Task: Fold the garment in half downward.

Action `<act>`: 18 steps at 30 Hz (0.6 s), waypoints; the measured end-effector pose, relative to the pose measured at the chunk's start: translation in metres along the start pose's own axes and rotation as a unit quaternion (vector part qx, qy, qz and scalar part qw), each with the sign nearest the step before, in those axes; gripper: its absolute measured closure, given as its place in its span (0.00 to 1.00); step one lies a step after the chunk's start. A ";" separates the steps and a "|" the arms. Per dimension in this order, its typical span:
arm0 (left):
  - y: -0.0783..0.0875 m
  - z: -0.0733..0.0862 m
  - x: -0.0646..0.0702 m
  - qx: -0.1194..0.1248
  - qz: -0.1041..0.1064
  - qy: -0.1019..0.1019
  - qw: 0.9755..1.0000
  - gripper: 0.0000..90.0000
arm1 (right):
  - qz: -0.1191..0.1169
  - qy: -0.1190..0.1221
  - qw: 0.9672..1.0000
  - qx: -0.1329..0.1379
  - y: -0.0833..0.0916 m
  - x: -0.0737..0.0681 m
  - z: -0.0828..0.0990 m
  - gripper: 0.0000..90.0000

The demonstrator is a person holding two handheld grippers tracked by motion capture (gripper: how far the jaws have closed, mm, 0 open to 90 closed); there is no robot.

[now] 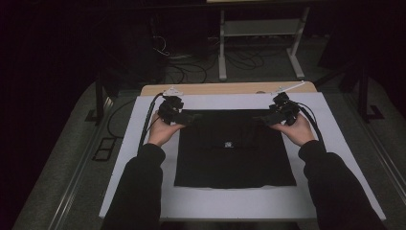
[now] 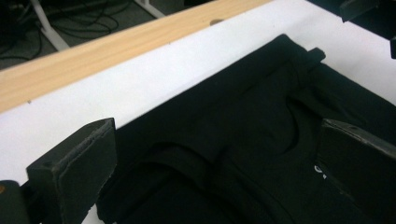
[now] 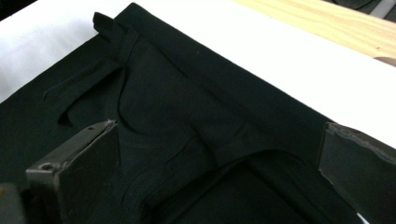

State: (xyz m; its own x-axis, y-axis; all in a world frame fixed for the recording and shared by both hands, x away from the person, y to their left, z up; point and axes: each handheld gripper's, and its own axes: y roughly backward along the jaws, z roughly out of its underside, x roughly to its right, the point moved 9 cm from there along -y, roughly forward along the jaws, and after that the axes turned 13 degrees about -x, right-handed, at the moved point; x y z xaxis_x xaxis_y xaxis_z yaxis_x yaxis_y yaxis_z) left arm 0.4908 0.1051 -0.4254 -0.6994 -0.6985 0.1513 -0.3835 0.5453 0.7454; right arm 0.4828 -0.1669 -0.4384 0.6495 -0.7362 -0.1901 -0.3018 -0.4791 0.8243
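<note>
Your left gripper (image 1: 184,118) and right gripper (image 1: 264,118) sit spread wide over the black garment's (image 1: 234,148) far corners; the gripper views reveal collar seams that the high view loses in shadow.

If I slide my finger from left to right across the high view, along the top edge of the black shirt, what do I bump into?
White board → left gripper → black shirt → right gripper → white board again.

Dim lab (floor cables (image 1: 191,67), bare frame table (image 1: 261,28))
</note>
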 end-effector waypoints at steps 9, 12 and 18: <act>-0.017 0.007 -0.003 -0.027 0.008 -0.006 1.000 0.00 | -0.007 0.005 1.000 -0.012 -0.015 -0.004 0.001 0.00; -0.025 0.010 0.000 -0.032 0.015 -0.007 0.999 0.00 | -0.013 0.009 1.000 -0.016 -0.021 -0.005 0.002 0.03; -0.037 0.015 0.005 -0.041 0.034 -0.019 0.998 0.00 | -0.028 0.016 0.999 -0.025 -0.031 -0.006 0.005 0.10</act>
State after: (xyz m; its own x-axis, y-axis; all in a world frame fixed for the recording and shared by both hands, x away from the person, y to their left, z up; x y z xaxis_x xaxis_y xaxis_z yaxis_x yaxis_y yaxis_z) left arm 0.4927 0.0887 -0.4624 -0.7450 -0.6423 0.1801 -0.2843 0.5499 0.7854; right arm 0.4846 -0.1497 -0.4654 0.6869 -0.6929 -0.2194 -0.2301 -0.4937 0.8386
